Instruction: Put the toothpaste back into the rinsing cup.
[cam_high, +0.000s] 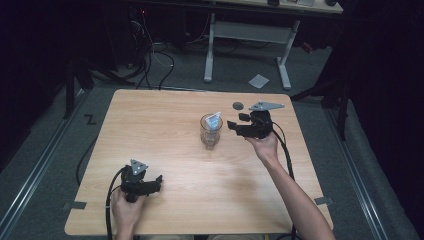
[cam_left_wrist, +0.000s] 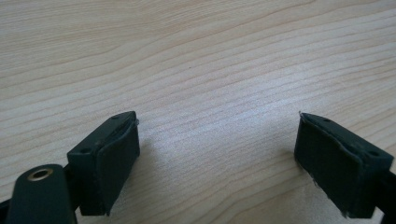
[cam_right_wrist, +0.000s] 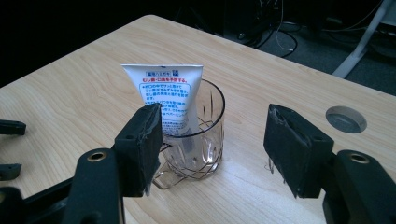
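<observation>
A clear cut-glass tumbler (cam_high: 211, 132) stands upright near the middle of the wooden table (cam_high: 165, 125), a little toward the right and far side. A white tube (cam_high: 215, 121) with blue print stands inside it, leaning against the rim, its flat crimped end sticking up above the glass. In the right gripper view the tumbler (cam_right_wrist: 198, 140) sits ahead of the jaws and toward the left one, with the tube (cam_right_wrist: 166, 95) rising out of it and its printed face turned to the camera. The right gripper (cam_high: 234, 126) is held just to the right of the tumbler, pointing left at it, above the table top; its jaws are spread wide with nothing between the pads, and they are apart from the glass. A round grey cap (cam_high: 238, 105) sits flush in the table just beyond that gripper. The left gripper (cam_high: 158, 181) is at the near left part of the table, well apart from the tumbler, held low over the wood by the person's left hand (cam_high: 125, 210). In the left gripper view its jaws are likewise spread wide, with bare wood grain between them.
</observation>
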